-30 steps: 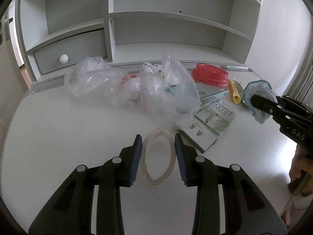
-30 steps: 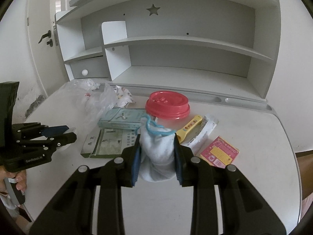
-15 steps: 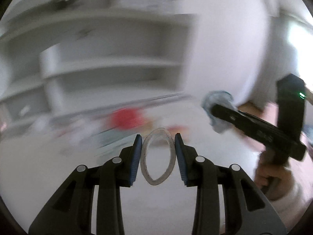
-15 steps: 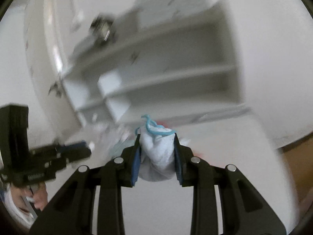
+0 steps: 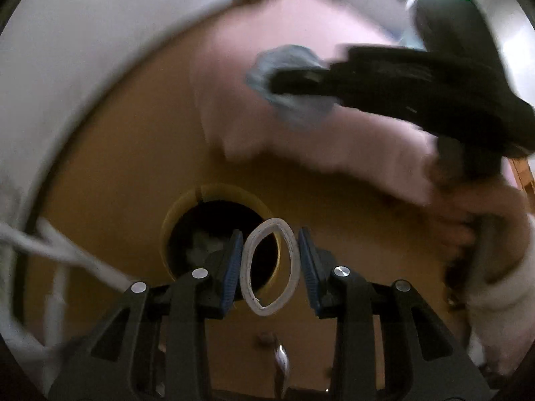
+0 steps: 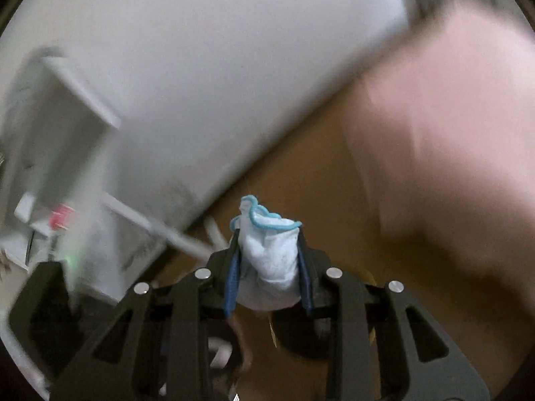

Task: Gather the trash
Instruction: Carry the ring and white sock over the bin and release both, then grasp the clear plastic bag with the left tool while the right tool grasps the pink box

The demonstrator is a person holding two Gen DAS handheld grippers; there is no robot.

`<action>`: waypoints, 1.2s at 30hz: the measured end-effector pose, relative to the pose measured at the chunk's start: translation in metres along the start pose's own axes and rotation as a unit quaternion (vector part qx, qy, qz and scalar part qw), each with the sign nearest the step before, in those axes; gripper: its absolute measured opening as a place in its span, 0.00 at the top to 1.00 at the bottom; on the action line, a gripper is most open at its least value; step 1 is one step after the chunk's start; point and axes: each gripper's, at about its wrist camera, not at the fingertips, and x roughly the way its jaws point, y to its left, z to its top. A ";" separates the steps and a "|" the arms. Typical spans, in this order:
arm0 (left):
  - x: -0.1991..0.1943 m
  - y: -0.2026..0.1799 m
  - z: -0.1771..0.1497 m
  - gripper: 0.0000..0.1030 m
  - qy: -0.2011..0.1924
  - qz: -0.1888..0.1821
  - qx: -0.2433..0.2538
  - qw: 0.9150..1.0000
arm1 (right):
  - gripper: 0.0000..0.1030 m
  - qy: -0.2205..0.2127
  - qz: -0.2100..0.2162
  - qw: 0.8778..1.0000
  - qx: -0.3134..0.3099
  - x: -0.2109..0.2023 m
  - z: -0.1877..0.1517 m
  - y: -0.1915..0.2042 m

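Note:
My left gripper (image 5: 269, 260) is shut on a clear plastic ring (image 5: 291, 254), squeezed into an oval, held above a round yellow bin (image 5: 214, 192) with a dark inside on the brown floor. My right gripper (image 6: 269, 260) is shut on a crumpled white cloth with a blue edge (image 6: 271, 254). In the left wrist view the right gripper (image 5: 394, 83) shows high on the right with the cloth (image 5: 294, 100) in it, above the floor. Both views are blurred.
A white wall (image 6: 200, 67) meets the brown floor (image 5: 133, 133). White desk legs (image 5: 57, 250) stand at the left. A pink blurred mass (image 6: 451, 117) fills the upper right. The desk shelf (image 6: 50, 133) is at far left.
Both grippers have swung away from the desk and down toward the floor, still holding the ring and the cloth. The yellow bin has come into the left wrist view.

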 end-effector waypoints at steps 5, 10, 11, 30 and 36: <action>0.103 0.048 -0.019 0.68 0.095 0.024 -0.044 0.994 | 0.72 0.150 -0.022 0.981 0.119 0.116 -0.056 -0.092; 0.113 0.044 -0.019 0.68 0.094 0.026 -0.044 0.994 | 0.72 0.168 -0.008 0.974 0.150 0.141 -0.064 -0.108; 0.115 0.045 -0.018 0.68 0.096 0.022 -0.044 0.994 | 0.71 0.169 -0.009 0.974 0.148 0.143 -0.061 -0.108; -0.076 -0.065 0.006 0.06 -0.190 0.029 0.099 0.976 | 0.06 -0.144 -0.225 0.961 0.072 -0.029 -0.007 -0.054; -0.240 -0.031 -0.022 0.06 -0.358 0.136 0.037 0.923 | 0.06 -0.253 -0.198 0.947 -0.033 -0.085 0.014 0.055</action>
